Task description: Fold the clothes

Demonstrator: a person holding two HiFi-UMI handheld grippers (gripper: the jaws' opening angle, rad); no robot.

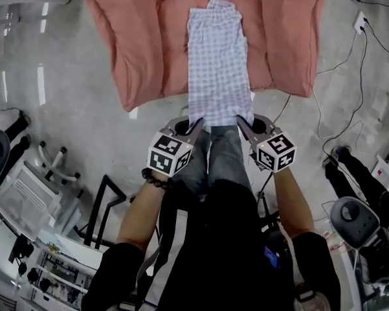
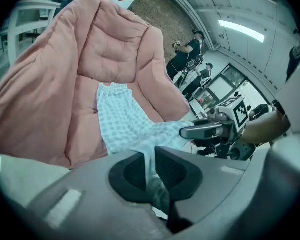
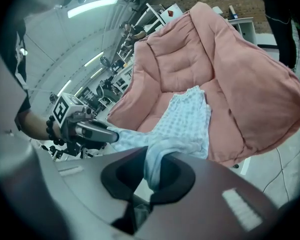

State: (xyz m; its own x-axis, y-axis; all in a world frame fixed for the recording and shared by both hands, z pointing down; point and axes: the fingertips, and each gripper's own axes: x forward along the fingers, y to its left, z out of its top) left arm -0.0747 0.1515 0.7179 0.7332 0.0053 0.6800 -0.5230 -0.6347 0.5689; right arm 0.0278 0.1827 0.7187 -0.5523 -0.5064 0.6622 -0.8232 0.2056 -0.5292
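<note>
Your left hand-held gripper point(image 1: 194, 127) is clenched on the checked garment point(image 1: 217, 63) at its 7 o'clock corner. The garment lies lengthwise, 12 to 6 o'clock, on the pink cushion point(image 1: 136, 50). Your right hand-held gripper point(image 1: 244, 125) grasps the 5 o'clock corner.

The left forearm point(image 1: 142, 206) and right forearm point(image 1: 290, 196) reach forward side by side from the near edge, bare below dark sleeves. A bead bracelet point(image 1: 156, 179) sits on the left wrist. The left hand-held gripper point(image 1: 196, 126) and the right hand-held gripper point(image 1: 242, 122) point away and downward, level with each other, tips angled slightly inward. Each has its jaws closed, pinching a near corner of the checked garment point(image 1: 217, 63) between its pads.
</note>
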